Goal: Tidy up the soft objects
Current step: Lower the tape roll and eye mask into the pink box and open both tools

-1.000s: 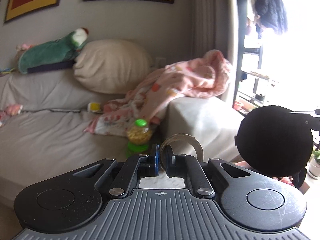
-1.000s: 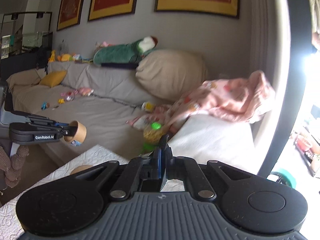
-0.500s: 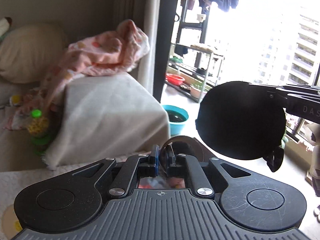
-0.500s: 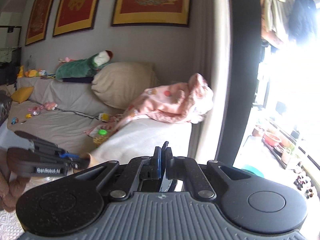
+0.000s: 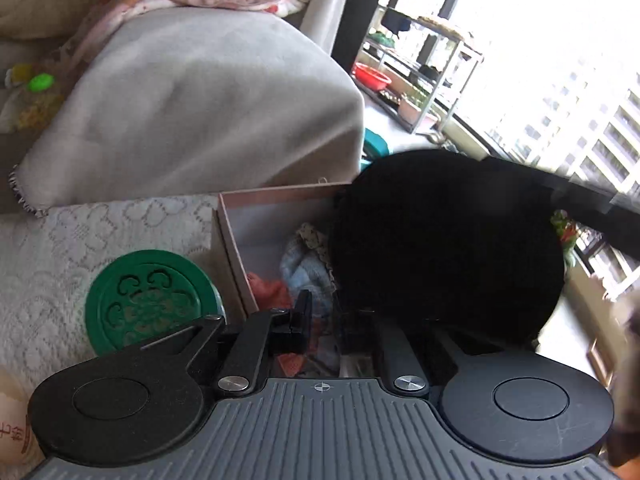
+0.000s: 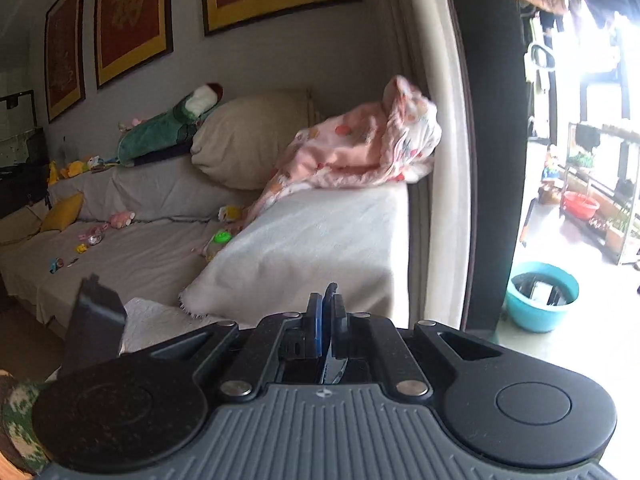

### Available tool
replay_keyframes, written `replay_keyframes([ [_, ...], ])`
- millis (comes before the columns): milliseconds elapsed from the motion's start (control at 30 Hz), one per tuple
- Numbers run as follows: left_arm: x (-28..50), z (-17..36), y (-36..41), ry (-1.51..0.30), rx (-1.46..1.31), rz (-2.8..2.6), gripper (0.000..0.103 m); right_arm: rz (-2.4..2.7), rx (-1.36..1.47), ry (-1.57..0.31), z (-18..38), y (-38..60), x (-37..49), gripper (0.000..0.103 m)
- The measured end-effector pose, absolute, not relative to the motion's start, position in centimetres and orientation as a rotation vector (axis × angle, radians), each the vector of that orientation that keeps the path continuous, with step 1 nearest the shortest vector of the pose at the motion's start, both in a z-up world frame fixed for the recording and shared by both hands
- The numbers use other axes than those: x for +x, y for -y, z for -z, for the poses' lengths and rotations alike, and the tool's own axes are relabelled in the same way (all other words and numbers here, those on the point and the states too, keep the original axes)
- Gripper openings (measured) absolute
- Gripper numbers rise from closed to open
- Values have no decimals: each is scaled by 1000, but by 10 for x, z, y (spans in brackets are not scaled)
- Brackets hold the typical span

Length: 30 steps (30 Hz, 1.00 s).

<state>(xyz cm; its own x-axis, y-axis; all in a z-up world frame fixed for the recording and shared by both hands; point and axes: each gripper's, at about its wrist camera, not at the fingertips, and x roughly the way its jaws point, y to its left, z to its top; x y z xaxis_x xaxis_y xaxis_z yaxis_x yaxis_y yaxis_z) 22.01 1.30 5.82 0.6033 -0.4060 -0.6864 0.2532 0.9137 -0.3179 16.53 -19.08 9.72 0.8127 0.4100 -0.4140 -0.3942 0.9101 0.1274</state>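
In the left wrist view a pink open box [image 5: 234, 240] stands on a lace-covered table and holds soft cloth items, a blue knit piece [image 5: 306, 270] and an orange one [image 5: 272, 292]. My left gripper [image 5: 320, 316] hangs over the box with its jaws apart and nothing between them. A round black flat object [image 5: 444, 248] covers the box's right half; the right gripper's arm reaches it from the right. In the right wrist view my right gripper [image 6: 327, 312] is shut on a thin dark edge, which I take to be that black object.
A green round lid [image 5: 148, 300] lies on the lace cloth [image 5: 80, 232] left of the box. A grey covered sofa arm [image 5: 200, 112] stands behind, with a pink blanket [image 6: 360, 152], a beige pillow [image 6: 248, 140] and a green plush [image 6: 160, 132]. A teal basin [image 6: 540, 296] sits on the floor.
The left gripper swung right and tilted down over the box, then opened; the cardboard tape ring it held is gone from its jaws. The right gripper turned right with the black object.
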Motion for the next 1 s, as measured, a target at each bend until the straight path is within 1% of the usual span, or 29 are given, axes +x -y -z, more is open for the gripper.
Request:
replay_keyframes([
  [100, 216, -69, -31, -795, -217, 349, 14, -415, 24, -533, -61, 175, 180, 6],
  [200, 211, -74, -41, -756, -254, 380, 14, -396, 70, -647, -30, 174, 197, 6],
  [233, 211, -74, -41, -759, -262, 404, 14, -401, 106, -690, -21, 176, 203, 6],
  [300, 208, -69, -34, -791, -250, 454, 14, -388, 143, -716, -8, 180, 208, 7],
  [500, 202, -47, 13, -887, -19, 511, 14, -401, 105, -681, -26, 182, 196, 7],
  [600, 204, -43, 23, -876, 47, 481, 14, -384, 82, -626, -44, 189, 183, 13],
  [633, 206, -42, 24, -875, 62, 473, 14, -362, 59, -598, -50, 191, 177, 15],
  [700, 207, -42, 26, -866, 96, 477, 14, -304, -6, -553, -57, 195, 168, 31],
  [733, 206, -41, 26, -861, 108, 483, 13, -283, -29, -543, -56, 197, 166, 49],
  [767, 206, -41, 25, -858, 115, 488, 13, -278, -39, -555, -52, 198, 166, 56],
  [800, 205, -41, 25, -854, 118, 494, 13, -288, -38, -599, -45, 199, 169, 57],
  [900, 205, -42, 23, -846, 122, 492, 9, -361, 56, -751, -13, 199, 182, 47],
  [967, 210, -42, 20, -848, 115, 477, 4, -355, 71, -713, -8, 194, 181, 47],
  [1000, 208, -45, 19, -848, 114, 463, 5, -358, 73, -713, -9, 191, 183, 47],
])
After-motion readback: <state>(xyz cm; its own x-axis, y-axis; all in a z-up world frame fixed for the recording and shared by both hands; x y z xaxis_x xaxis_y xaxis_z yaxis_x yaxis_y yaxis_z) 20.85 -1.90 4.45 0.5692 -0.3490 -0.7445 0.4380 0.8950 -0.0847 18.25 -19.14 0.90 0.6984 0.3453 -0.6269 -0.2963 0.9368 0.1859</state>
